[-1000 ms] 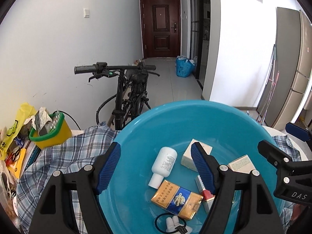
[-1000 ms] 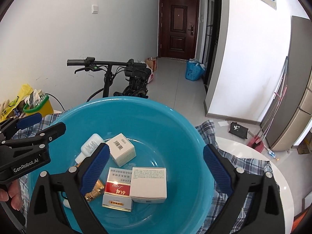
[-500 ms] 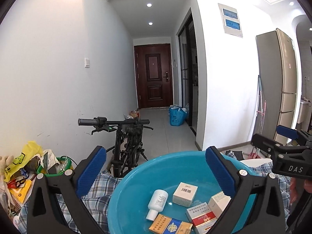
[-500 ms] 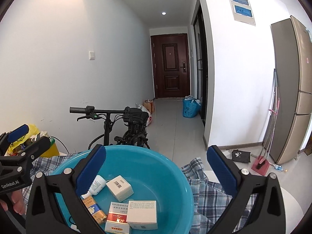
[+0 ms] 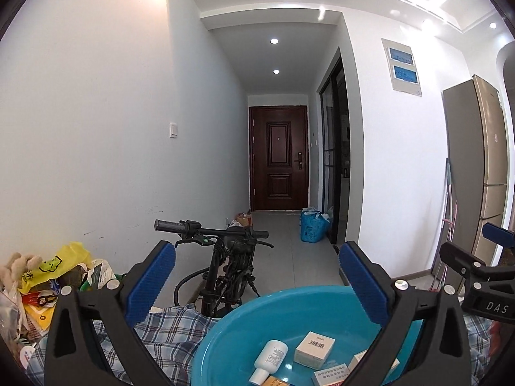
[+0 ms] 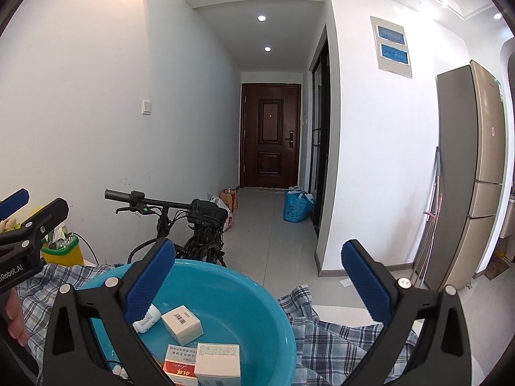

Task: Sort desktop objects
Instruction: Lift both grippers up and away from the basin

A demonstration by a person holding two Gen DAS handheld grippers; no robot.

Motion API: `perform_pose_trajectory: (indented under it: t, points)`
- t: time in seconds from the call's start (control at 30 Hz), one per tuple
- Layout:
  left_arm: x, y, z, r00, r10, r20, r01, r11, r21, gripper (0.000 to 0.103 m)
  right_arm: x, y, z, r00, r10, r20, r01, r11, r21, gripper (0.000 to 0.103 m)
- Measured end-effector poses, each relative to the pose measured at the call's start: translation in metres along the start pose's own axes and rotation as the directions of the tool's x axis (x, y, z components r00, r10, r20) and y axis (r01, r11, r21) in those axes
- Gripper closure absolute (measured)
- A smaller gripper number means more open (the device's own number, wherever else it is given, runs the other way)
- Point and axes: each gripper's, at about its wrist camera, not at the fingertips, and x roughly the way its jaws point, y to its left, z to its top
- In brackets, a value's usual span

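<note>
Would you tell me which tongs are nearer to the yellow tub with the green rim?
Left. The left tongs are just beside the yellow tub, left of the blue basin; the right tongs are over the basin, farther right.

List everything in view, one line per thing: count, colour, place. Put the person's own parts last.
basin: 1, blue, on the plaid cloth in front of both grippers
white bottle: 1, white, lying in the basin
barcode box: 1, white, in the basin
red and white box: 1, in the basin, near edge
plain white box: 1, beside the red and white one
plaid cloth: 1, blue and white, under the basin
bicycle: 1, black, behind the basin by the wall
yellow bin: 1, green-rimmed, far left
blue bag: 1, on the hallway floor
door: 1, dark brown, hallway end
fridge: 1, beige, right
left gripper: open, empty
right gripper: open, empty
hand: 1, far left edge
</note>
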Motion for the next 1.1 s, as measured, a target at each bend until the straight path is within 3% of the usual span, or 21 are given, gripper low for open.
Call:
perform_pose_trajectory:
  t: [0.1,0.23,0.37,0.47,0.6,0.73,0.87,1.1]
  points:
    - [-0.013,0.011,0.009,0.999,-0.029,0.027,0.030,0.998,-0.057,0.000,-0.014,0.003,0.008,0.999,0.000,0.047,0.000,1.000,-0.010,0.000]
    - [-0.035,0.015,0.022,0.996,-0.039,0.075,0.043,0.998,-0.046,0.000,-0.030,0.006,0.015,0.996,-0.010,0.087,0.012,1.000,-0.014,0.000]
    - [-0.057,0.018,0.032,0.995,-0.013,0.103,0.019,0.999,-0.049,0.000,-0.038,0.002,0.020,0.995,-0.021,0.095,0.019,1.000,0.024,0.000]
    - [-0.074,0.023,0.032,0.991,0.017,0.133,-0.002,0.994,-0.109,0.000,-0.048,0.000,0.019,0.993,-0.018,0.118,0.010,0.998,0.061,0.000]
    - [-0.086,0.027,0.030,0.996,-0.040,0.080,0.048,0.994,-0.097,0.000,-0.049,0.013,0.011,0.998,0.014,0.057,-0.013,1.000,-0.019,0.000]
    - [-0.103,0.026,0.026,0.999,0.003,0.043,0.000,0.998,-0.065,0.000,-0.067,0.021,0.006,0.998,0.015,0.057,-0.012,0.999,-0.051,0.000]
    - [-0.120,0.026,0.022,1.000,-0.007,-0.004,0.007,0.999,-0.046,0.000,-0.087,0.030,0.001,0.997,0.058,0.054,-0.054,0.996,-0.064,0.000]
    - [-0.166,0.036,0.014,1.000,-0.011,-0.005,0.011,0.999,-0.045,0.000,-0.137,0.035,-0.003,0.997,0.055,0.057,-0.049,0.995,-0.089,0.000]
